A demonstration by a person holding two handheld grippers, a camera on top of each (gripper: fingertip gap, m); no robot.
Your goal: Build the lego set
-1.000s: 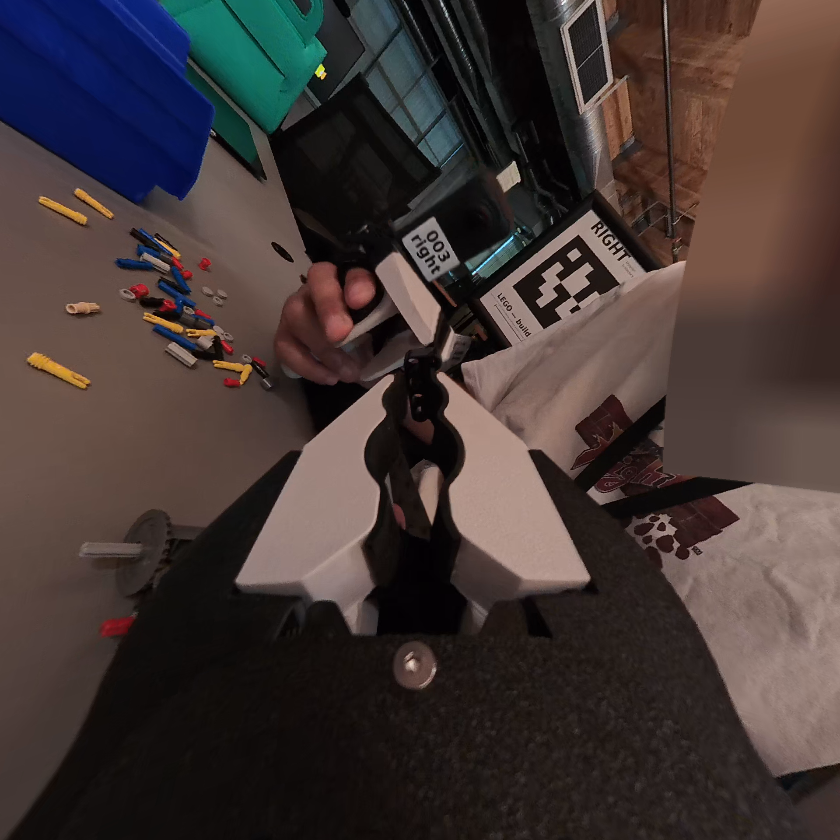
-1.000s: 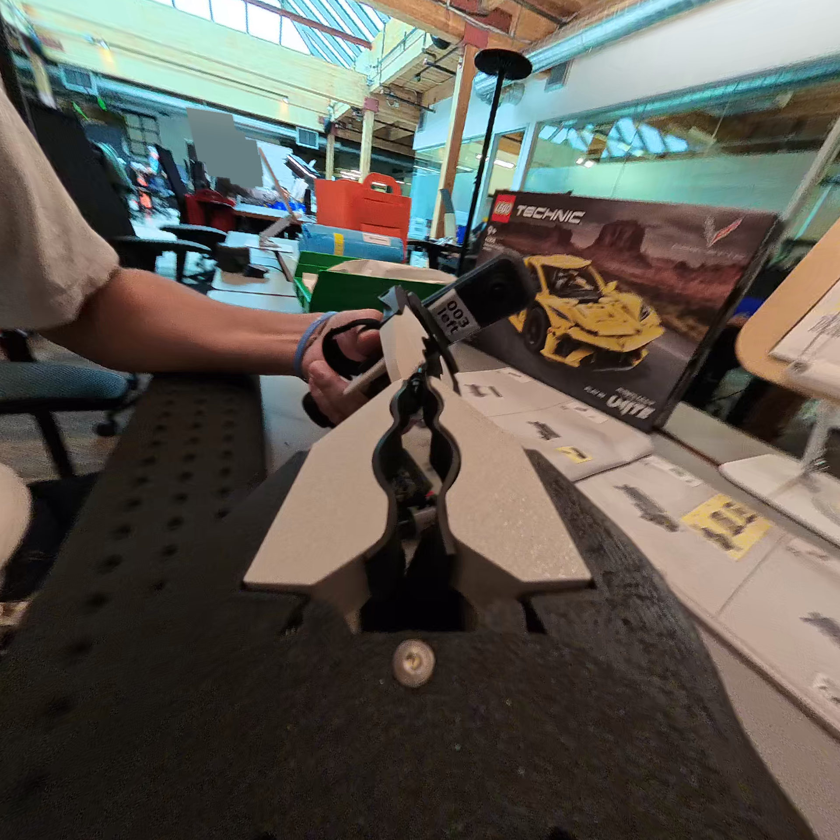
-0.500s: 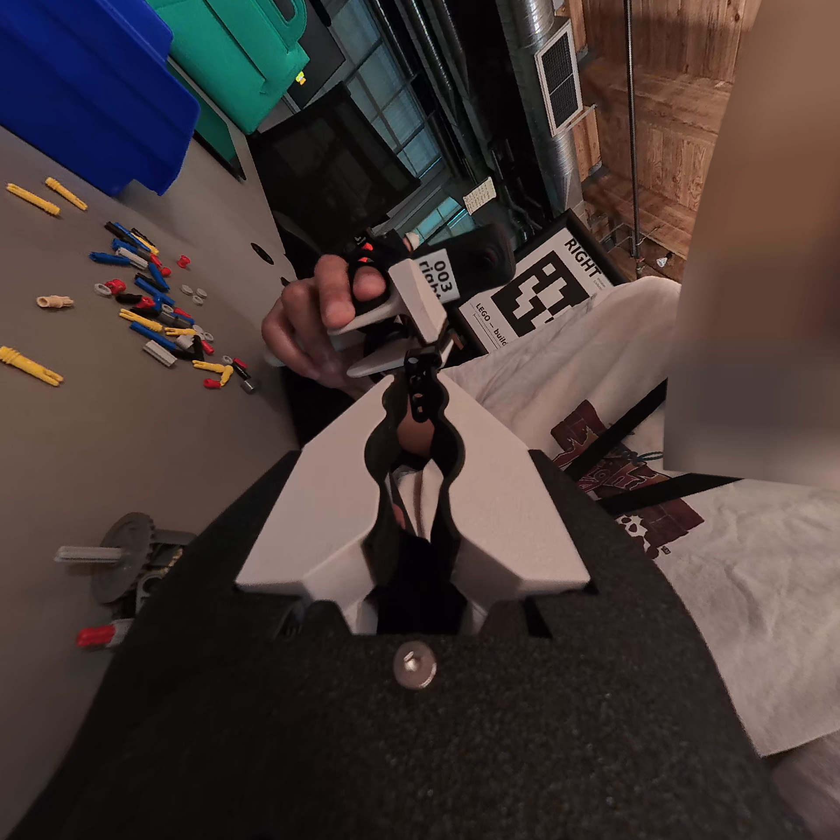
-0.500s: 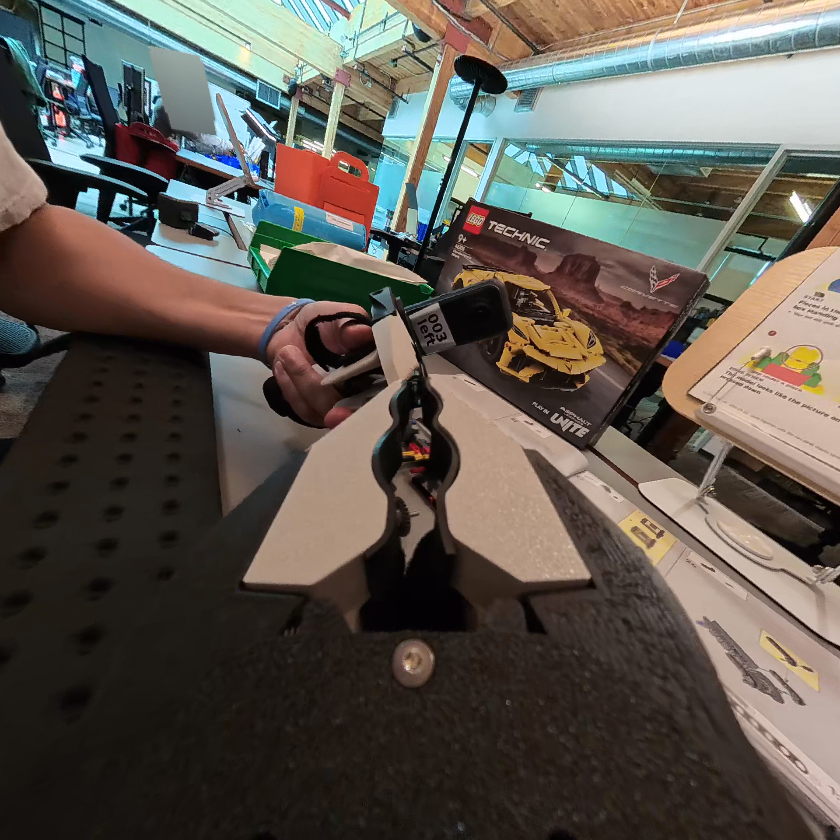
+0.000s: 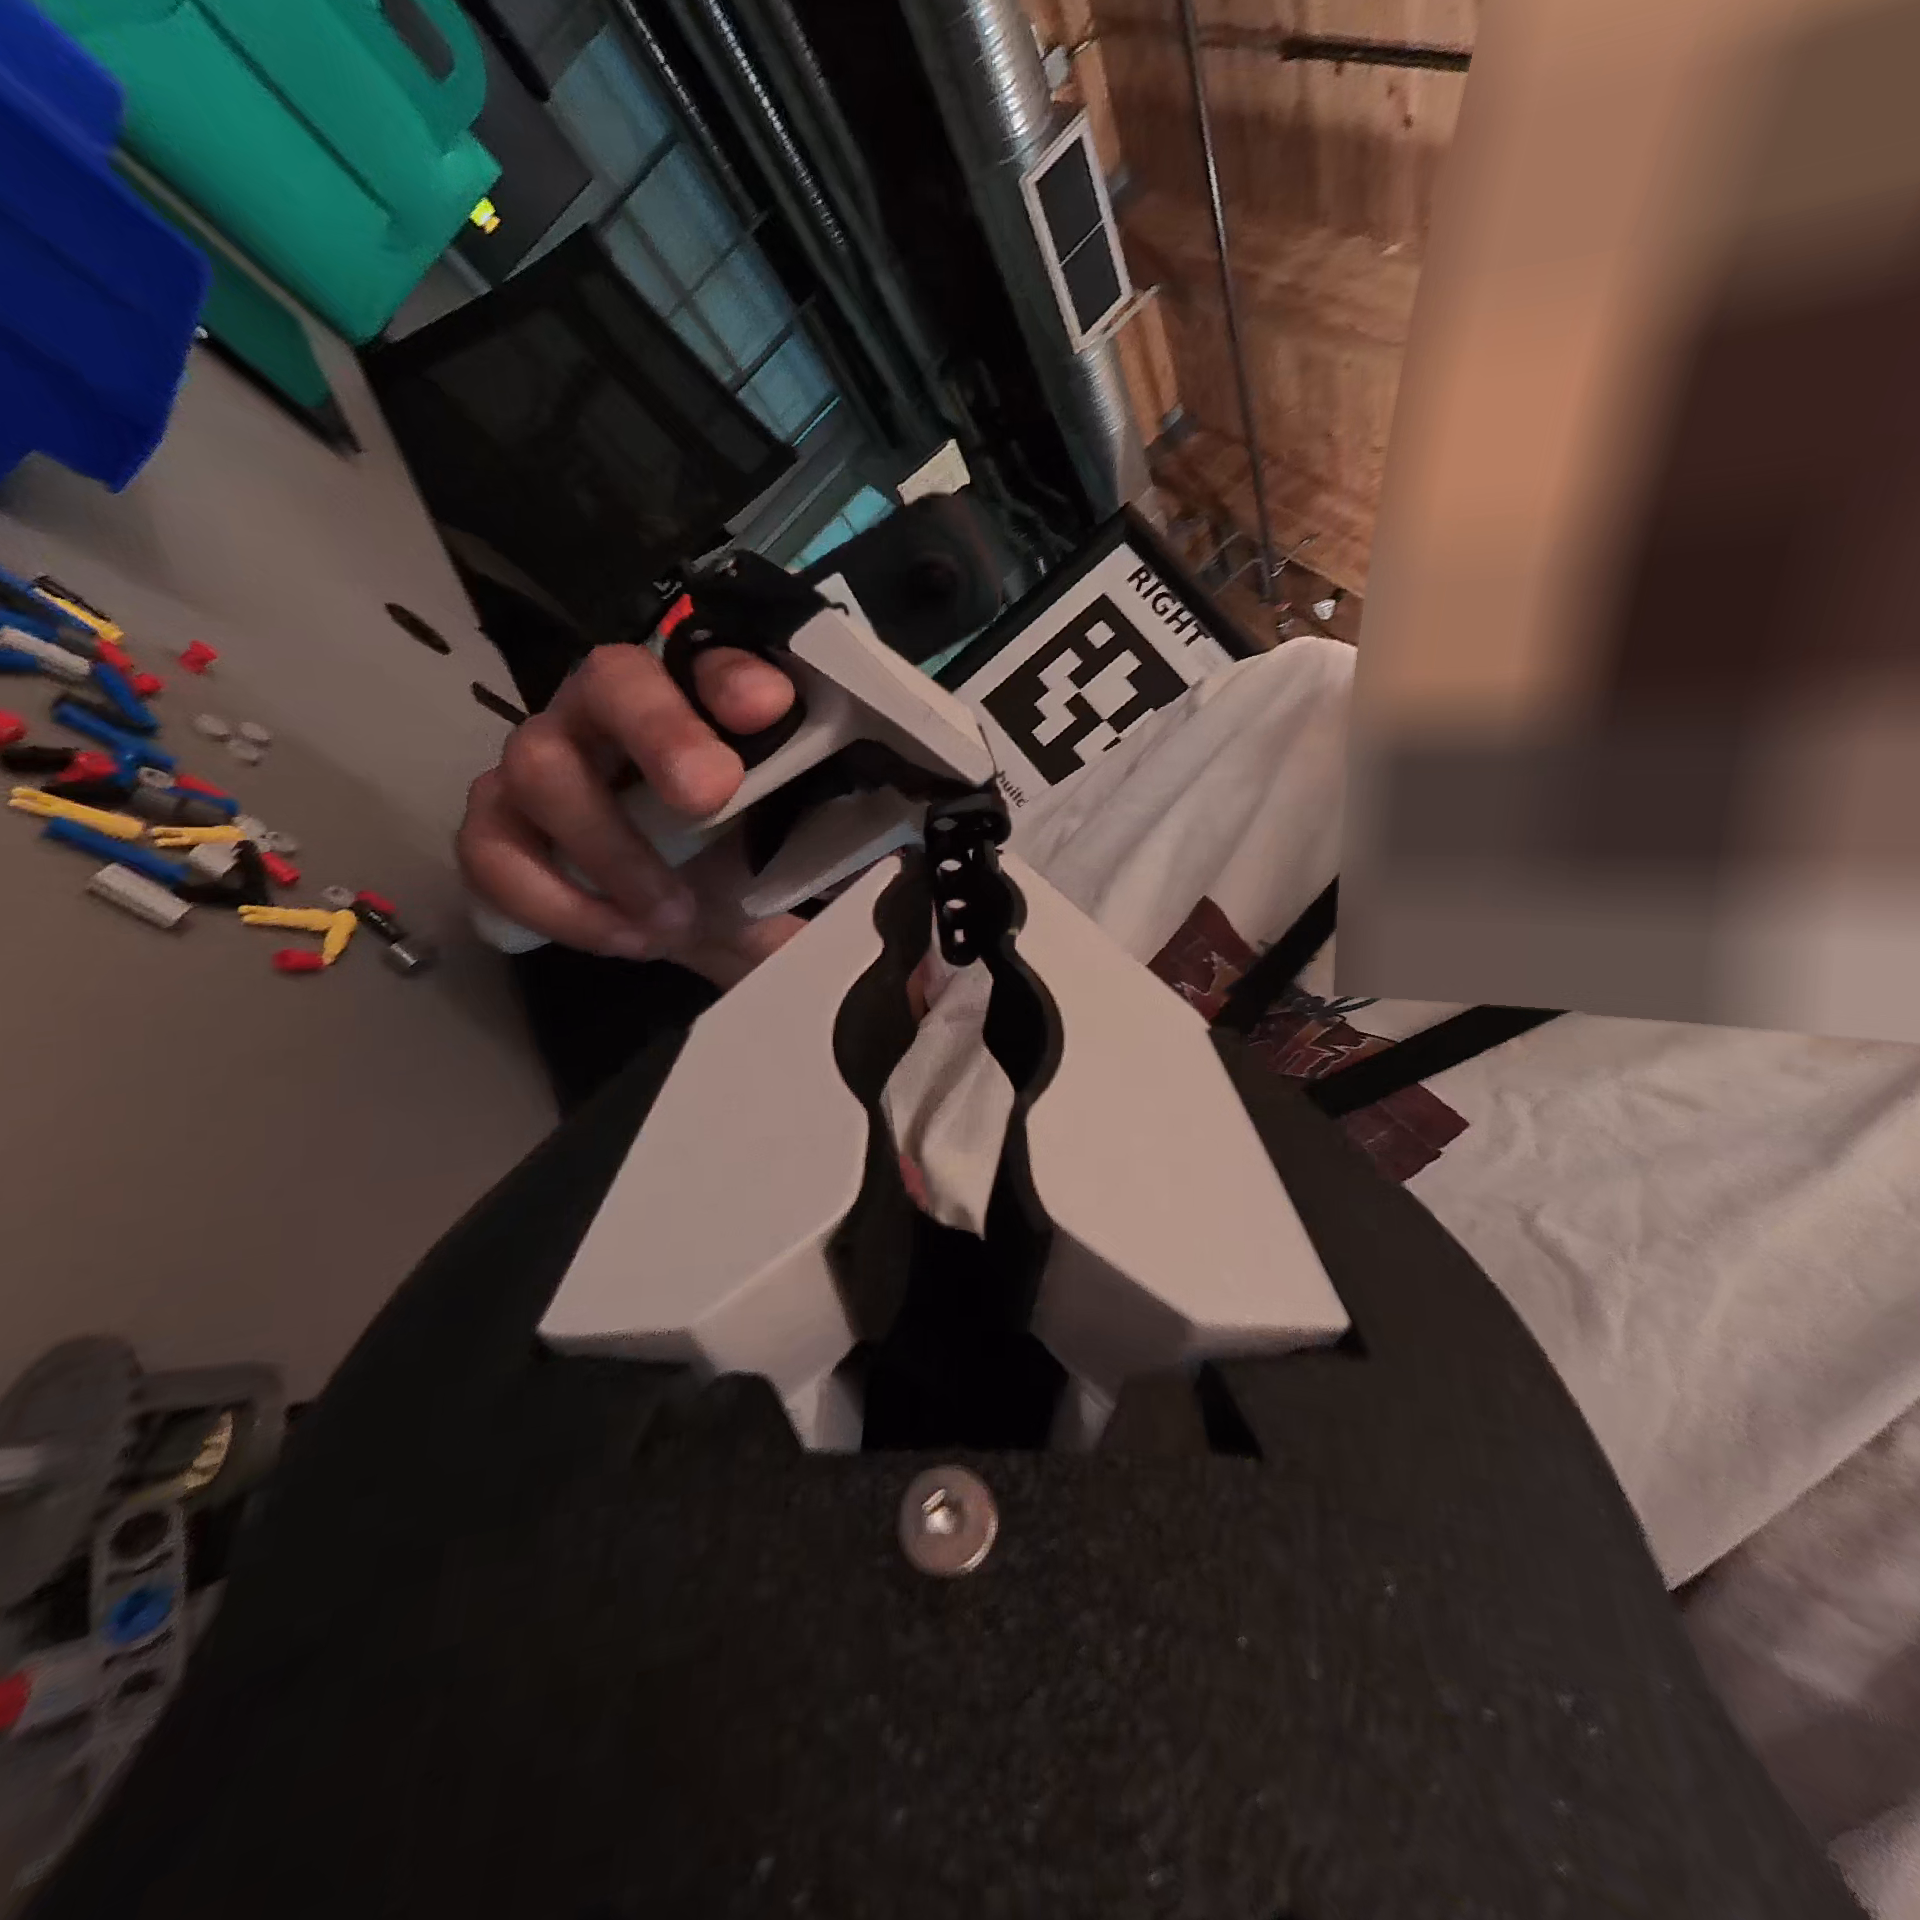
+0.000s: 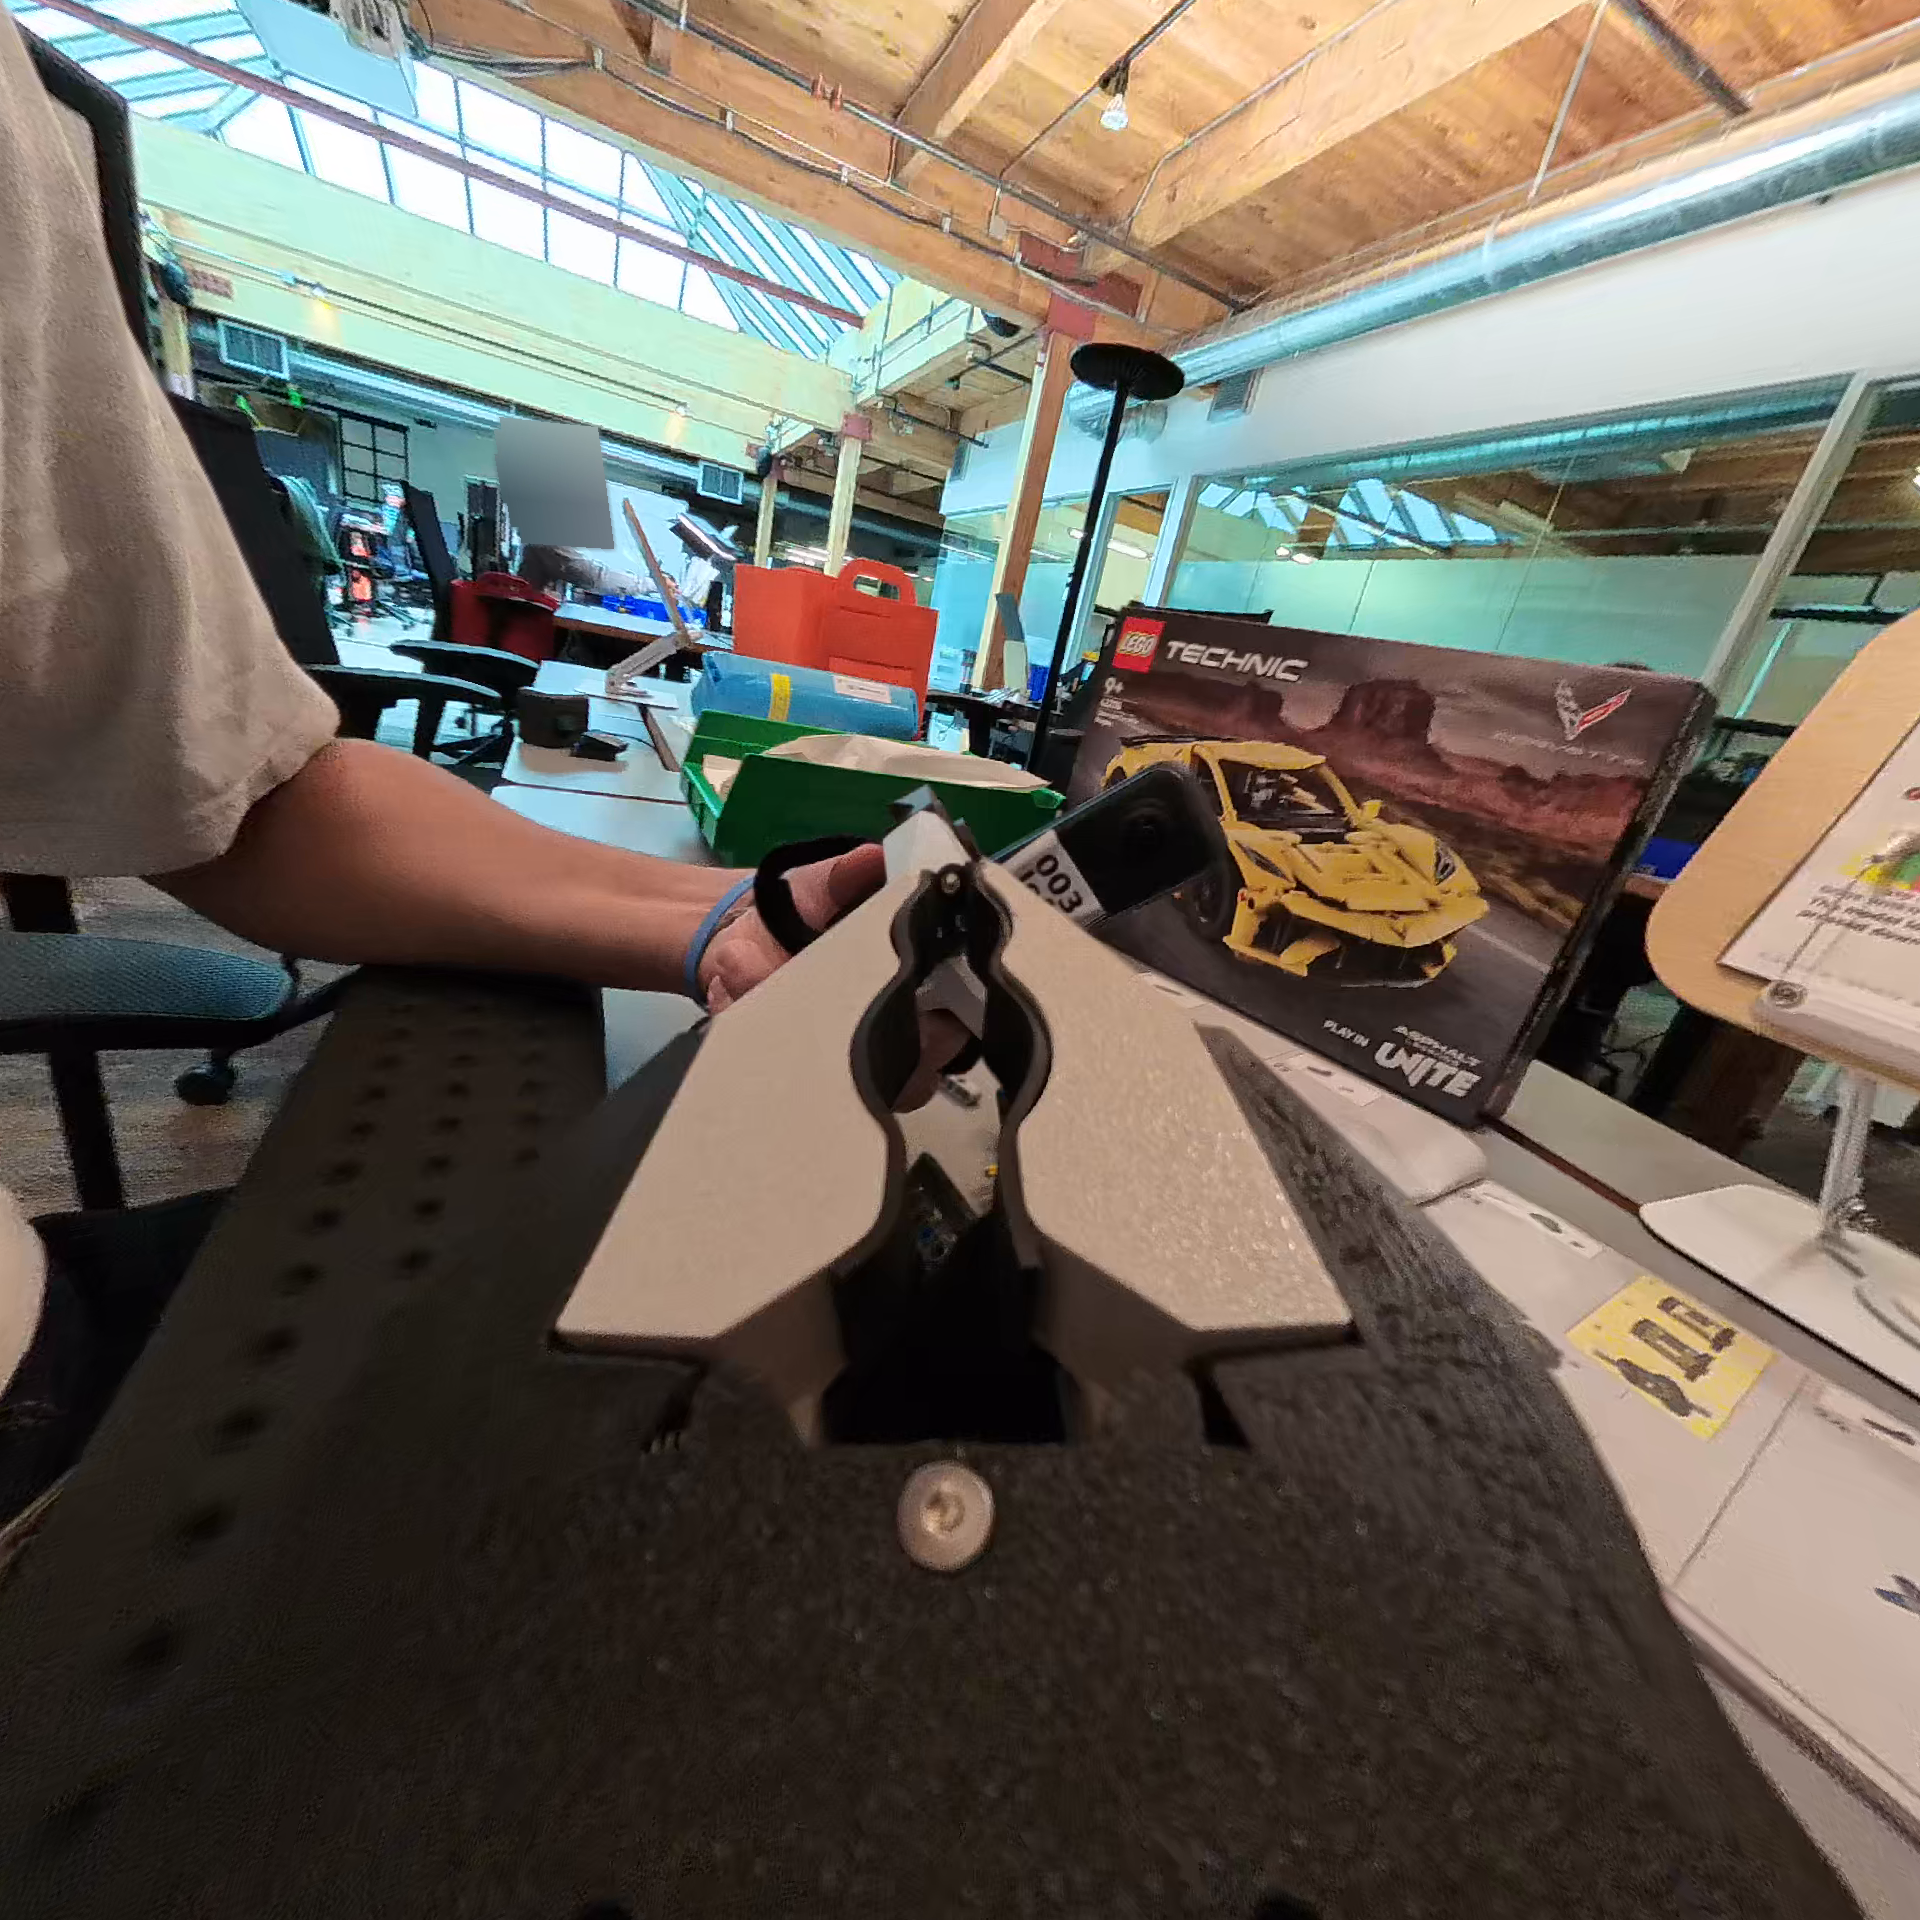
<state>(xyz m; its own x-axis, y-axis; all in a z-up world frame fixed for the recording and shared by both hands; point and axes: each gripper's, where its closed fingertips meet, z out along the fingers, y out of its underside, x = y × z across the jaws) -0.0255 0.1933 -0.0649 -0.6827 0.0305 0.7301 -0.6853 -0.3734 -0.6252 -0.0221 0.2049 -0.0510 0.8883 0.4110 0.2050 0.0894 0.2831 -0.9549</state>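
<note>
My left gripper (image 5: pixel 961 831) is held up off the grey table (image 5: pixel 208 1091), its two white fingers (image 5: pixel 748 1122) drawn narrow and pinched on a small black perforated lego beam (image 5: pixel 958 883). The beam stands upright at the very fingertips, its top holes poking just past them. Facing it, close enough that the tips nearly meet, is my right gripper (image 5: pixel 971 790), gripped by a hand (image 5: pixel 603 800). From that side its jaws look a little apart, with the lower white finger (image 5: pixel 831 862) passing just beside the beam.

From the right wrist view, my right gripper (image 6: pixel 951 883) has its fingers (image 6: pixel 1143 1143) almost together at the tips, and a small dark piece with a round pale end (image 6: pixel 948 883) sits right there between them. I cannot tell for sure whether it is clamped or merely lined up behind the tips. Just beyond it is the left gripper's black camera with a white sticker (image 6: pixel 1101 862) and the hand (image 6: pixel 790 935) holding that tool, a blue band on the wrist.

Loose lego pieces in blue, yellow, red and grey (image 5: pixel 135 790) lie scattered on the table well to the left of my left gripper. A partly built grey assembly with a gear (image 5: pixel 104 1475) sits near its body. A dark set box picturing a yellow car (image 6: pixel 1371 842) stands at the far side, with white instruction sheets (image 6: pixel 1662 1351) below it.
</note>
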